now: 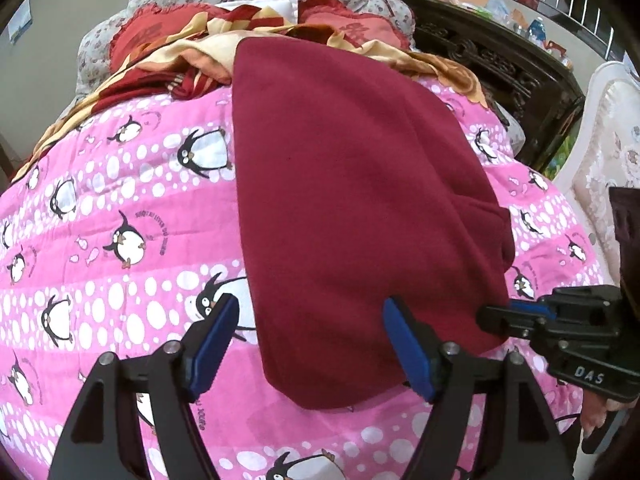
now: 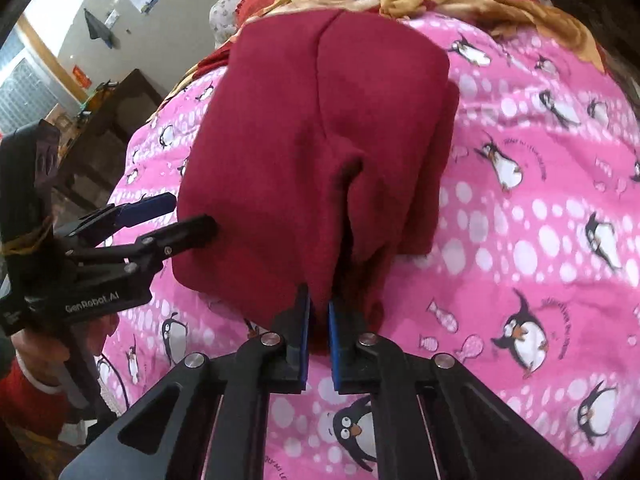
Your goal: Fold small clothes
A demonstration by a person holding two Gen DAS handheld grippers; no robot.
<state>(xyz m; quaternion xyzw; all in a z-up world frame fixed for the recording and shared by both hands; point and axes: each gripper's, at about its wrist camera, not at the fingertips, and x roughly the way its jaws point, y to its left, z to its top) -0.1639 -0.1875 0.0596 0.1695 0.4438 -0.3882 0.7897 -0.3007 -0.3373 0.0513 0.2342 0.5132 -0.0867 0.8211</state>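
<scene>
Here a dark red fleece garment (image 1: 360, 184) lies folded lengthwise on a pink quilt printed with penguins (image 1: 120, 208), its long body running away from the cameras toward a heap of red and cream bedding (image 1: 192, 52) at the far end of the bed.

The left gripper (image 1: 310, 320) hovers at the garment's near left corner with its jaws spread wide. One blue pad sits over the bare quilt, just left of the cloth edge, and the other sits over the red fleece itself; neither pad presses on the fabric. In the right wrist view the same gripper (image 2: 188, 216) comes in from the left side, its tips just beside the garment's left edge, with a hand below it and a red sleeve (image 2: 28, 392).

The right gripper (image 2: 318, 312) has its jaws nearly together, pinching a bunched fold of the red fleece at the near edge. The cloth rises into a ridge between the blue pads, and a dark crease runs up the garment from that pinch. A loose flap of the same fabric hangs to the right of the ridge. In the left wrist view this gripper (image 1: 492, 316) reaches in from the right, its tips at the garment's near right edge.

A dark carved wooden cabinet (image 1: 500, 60) stands beyond the bed.
</scene>
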